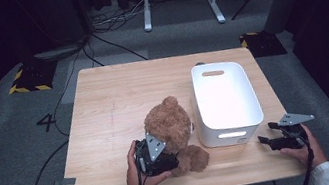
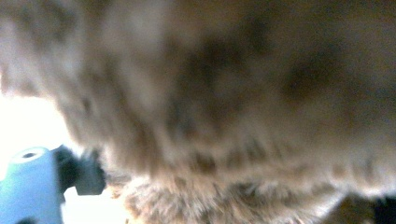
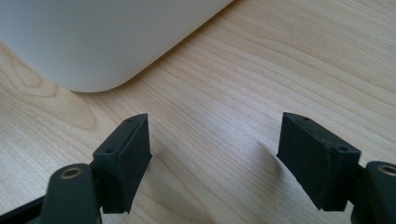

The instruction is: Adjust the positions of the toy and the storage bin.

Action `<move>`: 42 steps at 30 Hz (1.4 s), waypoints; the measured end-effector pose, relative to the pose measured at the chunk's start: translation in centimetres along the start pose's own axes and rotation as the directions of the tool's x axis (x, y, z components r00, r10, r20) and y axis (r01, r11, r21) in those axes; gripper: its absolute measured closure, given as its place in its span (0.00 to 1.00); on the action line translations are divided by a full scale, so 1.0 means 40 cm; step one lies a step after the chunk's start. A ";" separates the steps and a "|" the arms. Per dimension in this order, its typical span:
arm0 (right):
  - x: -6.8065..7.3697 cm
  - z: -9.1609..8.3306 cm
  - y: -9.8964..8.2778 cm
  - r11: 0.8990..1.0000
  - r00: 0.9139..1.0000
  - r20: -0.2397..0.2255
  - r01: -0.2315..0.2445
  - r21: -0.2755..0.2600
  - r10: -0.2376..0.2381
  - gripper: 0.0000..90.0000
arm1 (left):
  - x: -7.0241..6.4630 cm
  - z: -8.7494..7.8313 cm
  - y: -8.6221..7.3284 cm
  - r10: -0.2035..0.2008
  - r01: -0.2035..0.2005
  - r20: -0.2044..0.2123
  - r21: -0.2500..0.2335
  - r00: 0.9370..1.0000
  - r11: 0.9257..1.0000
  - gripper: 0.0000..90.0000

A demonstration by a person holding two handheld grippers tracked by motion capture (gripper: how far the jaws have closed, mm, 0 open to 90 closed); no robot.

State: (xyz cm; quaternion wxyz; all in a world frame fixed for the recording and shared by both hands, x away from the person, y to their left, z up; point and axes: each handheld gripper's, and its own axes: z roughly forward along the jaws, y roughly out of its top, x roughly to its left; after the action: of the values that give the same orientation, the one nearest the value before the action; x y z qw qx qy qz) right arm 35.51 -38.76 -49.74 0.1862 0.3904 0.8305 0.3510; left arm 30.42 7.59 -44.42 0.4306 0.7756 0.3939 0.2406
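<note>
L gripper [image 1: 159,158] fingers buried in teddy [image 1: 170,124] fur — grip unclear; R gripper [image 3: 215,163] fingers spread.

Teddy bear [image 1: 171,127] sits on table [image 1: 105,112], just left of bin [image 1: 226,95]

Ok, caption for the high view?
Left hand-held gripper at a teddy bear beside a white bin; right hand-held gripper open.
</note>
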 end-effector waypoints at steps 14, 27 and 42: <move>0.025 -0.020 0.011 0.996 0.994 -0.096 0.054 -0.076 -0.061 0.26 | 0.001 0.057 0.012 0.071 -0.072 -0.093 0.000 0.993 0.997 0.46; 0.117 -0.036 0.086 0.981 0.975 -0.175 0.110 -0.158 -0.138 0.22 | 0.038 0.084 0.026 0.043 -0.043 -0.131 0.002 0.990 0.999 0.46; 0.089 0.029 0.137 0.982 0.980 -0.156 0.096 -0.160 -0.121 0.20 | 0.081 0.106 0.037 0.022 -0.023 -0.116 -0.005 0.993 1.000 0.46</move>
State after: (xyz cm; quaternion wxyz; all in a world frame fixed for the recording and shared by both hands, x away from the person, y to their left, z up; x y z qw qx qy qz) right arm 36.80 -33.01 -46.68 0.1648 0.2986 0.8341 0.4336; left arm 35.91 7.75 -45.21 0.4069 0.7634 0.4085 0.2913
